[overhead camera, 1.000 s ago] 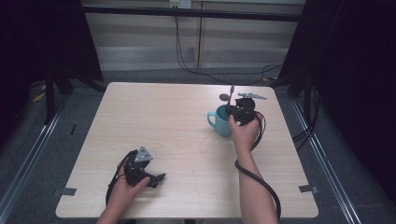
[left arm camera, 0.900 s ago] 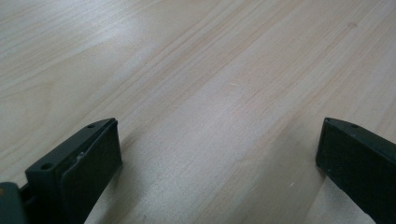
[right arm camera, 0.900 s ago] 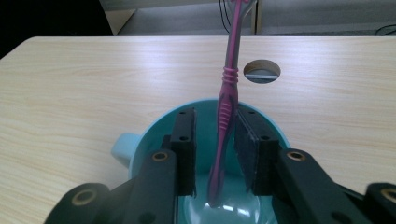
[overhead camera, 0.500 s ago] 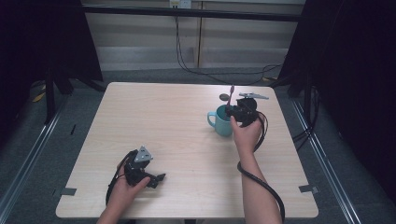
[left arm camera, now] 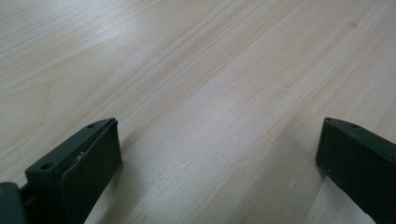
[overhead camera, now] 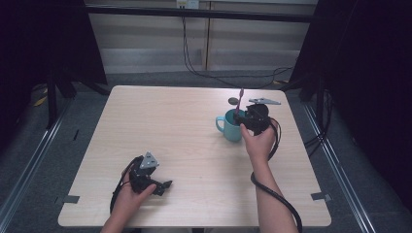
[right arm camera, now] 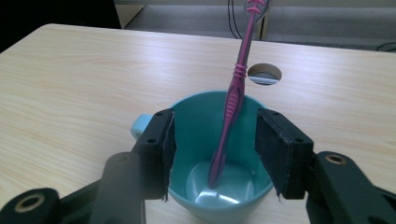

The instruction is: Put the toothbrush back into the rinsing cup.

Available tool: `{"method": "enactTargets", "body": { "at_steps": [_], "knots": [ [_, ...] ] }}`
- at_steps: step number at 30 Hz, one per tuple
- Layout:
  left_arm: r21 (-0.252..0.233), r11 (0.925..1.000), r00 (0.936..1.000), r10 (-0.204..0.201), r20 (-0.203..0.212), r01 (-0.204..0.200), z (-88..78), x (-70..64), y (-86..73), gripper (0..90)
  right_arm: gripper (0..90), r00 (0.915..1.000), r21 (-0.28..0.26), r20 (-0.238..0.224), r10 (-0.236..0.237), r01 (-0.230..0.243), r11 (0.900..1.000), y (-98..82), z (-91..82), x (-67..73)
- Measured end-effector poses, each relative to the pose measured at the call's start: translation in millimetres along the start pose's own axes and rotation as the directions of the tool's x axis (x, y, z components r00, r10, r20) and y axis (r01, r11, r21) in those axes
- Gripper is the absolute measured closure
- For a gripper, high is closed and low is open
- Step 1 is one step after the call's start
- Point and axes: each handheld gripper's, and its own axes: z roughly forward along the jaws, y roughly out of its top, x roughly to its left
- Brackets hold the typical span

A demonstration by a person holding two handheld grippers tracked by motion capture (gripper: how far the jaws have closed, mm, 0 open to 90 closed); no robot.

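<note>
**Toothbrush stands in the mug, right jaws spread around it**

Right now the slim pink plastic toothbrush (right arm camera: 236, 88) stands tilted inside the teal ceramic mug (right arm camera: 219, 186), its lower end on the mug's floor and its stem leaning toward the far rim. The mug sits toward the far right part of the pale wooden table (overhead camera: 160, 121), just on the person's side of a small round hole (right arm camera: 265, 74) in the tabletop. The right gripper (right arm camera: 215, 149) hovers over the mug's mouth with its jaws released; the black pads (right arm camera: 169, 140) stand on either side of the stem without touching it, so the brush appears to rest on its own weight.

Judging from this, the step in hand is either letting go of the brush or taking it up again. Either way it is best done by keeping the jaws parallel to the stem and moving straight up or down along the brush's lean, so that neither pad knocks the handle sideways or catches the mug's rim and tips it. A slow lift clear of the brush's upper end should come before any sideways travel.

The left gripper (overhead camera: 145, 177) lies low near the table's front left, well apart from the mug, jaws wide open over bare wood and holding nothing.

No brand, label or readable writing shows on the mug, the brush or the grippers.
</note>
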Motion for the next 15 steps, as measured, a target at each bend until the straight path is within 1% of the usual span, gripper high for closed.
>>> {"method": "enactTargets", "body": {
  "at_steps": [5, 7, 10, 15],
  "knots": [
    [0.0, 1.0, 1.0, 0.0, 0.0, 0.0, 0.0, 0.0, 0.0, 0.0, 43.7, 0.9999, 0.015, -0.006, -0.015, 0.016, 1.0, -1.4, -2.6, -0.9],
    [0.0, 1.0, 1.0, 0.0, 0.0, 0.0, 0.0, 0.0, 0.0, 0.0, 40.6, 0.9994, 0.016, -0.012, -0.031, 0.031, 0.999, -2.4, -2.7, -0.5],
    [0.0, 1.0, 1.0, 0.0, 0.0, 0.0, 0.0, 0.0, 0.0, 0.0, 40.4, 0.9986, 0.018, -0.011, -0.052, 0.052, 0.998, -4.2, -3.4, 0.8],
    [0.0, 1.0, 1.0, -0.001, 0.0, 0.001, 0.0, -0.1, 0.0, 0.0, 34.5, 0.9981, 0.021, -0.023, -0.056, 0.057, 0.998, -5.5, -5.5, 2.2]
  ]
}}
